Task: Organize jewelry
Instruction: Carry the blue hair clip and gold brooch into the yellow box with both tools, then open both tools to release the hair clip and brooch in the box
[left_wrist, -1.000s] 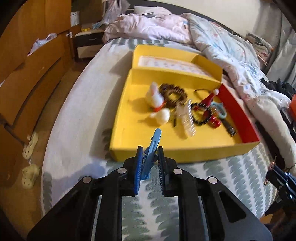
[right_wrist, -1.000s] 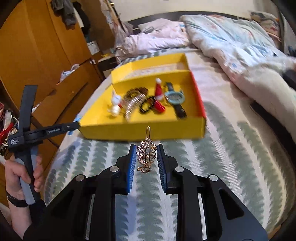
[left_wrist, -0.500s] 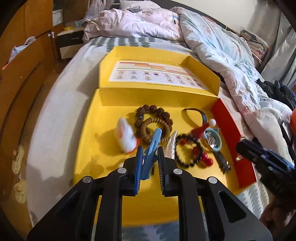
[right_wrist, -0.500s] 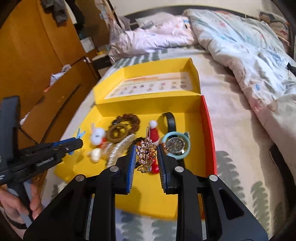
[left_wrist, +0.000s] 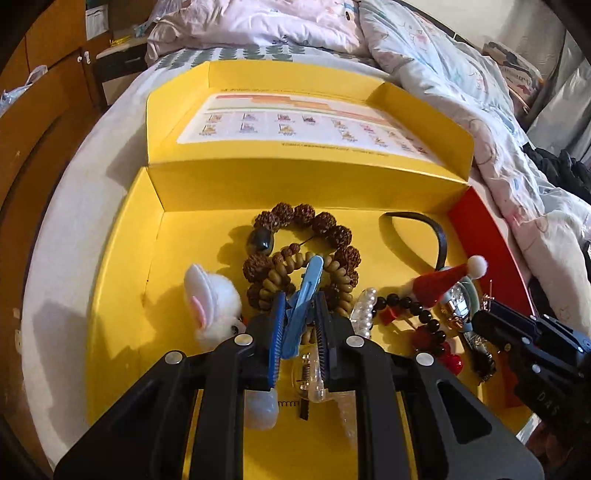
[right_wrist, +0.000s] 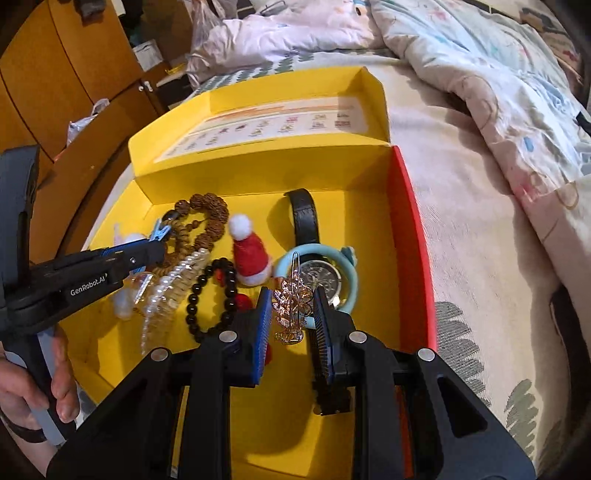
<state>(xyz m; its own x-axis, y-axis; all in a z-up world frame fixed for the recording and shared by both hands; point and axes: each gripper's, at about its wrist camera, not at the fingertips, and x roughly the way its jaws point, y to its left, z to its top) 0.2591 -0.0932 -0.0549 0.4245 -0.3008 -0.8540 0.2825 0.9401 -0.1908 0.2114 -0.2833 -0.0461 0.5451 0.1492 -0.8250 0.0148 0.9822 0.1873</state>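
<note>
An open yellow box (left_wrist: 122, 266) (right_wrist: 373, 221) lies on the bed. My left gripper (left_wrist: 299, 314) is shut on a blue hair clip (left_wrist: 304, 291), held over the brown bead bracelets (left_wrist: 306, 243) and beside a white fluffy rabbit clip (left_wrist: 214, 302). My right gripper (right_wrist: 292, 314) is shut on a gold rhinestone hair pin (right_wrist: 291, 302), held above the watch (right_wrist: 321, 273) with its light blue ring. A small red Santa hat (right_wrist: 249, 251), a black bead bracelet (right_wrist: 210, 295) and a pearl clip (right_wrist: 173, 288) also lie in the box.
The box lid (left_wrist: 295, 122) lies open at the far side, with a printed sheet inside. A rumpled duvet (right_wrist: 498, 74) covers the right of the bed. Wooden cupboards (right_wrist: 55, 66) stand on the left. A hand (right_wrist: 33, 384) holds the left gripper's handle.
Both grippers have moved forward and down from in front of the box to over its contents, each still holding its clip. The box now fills both views.
</note>
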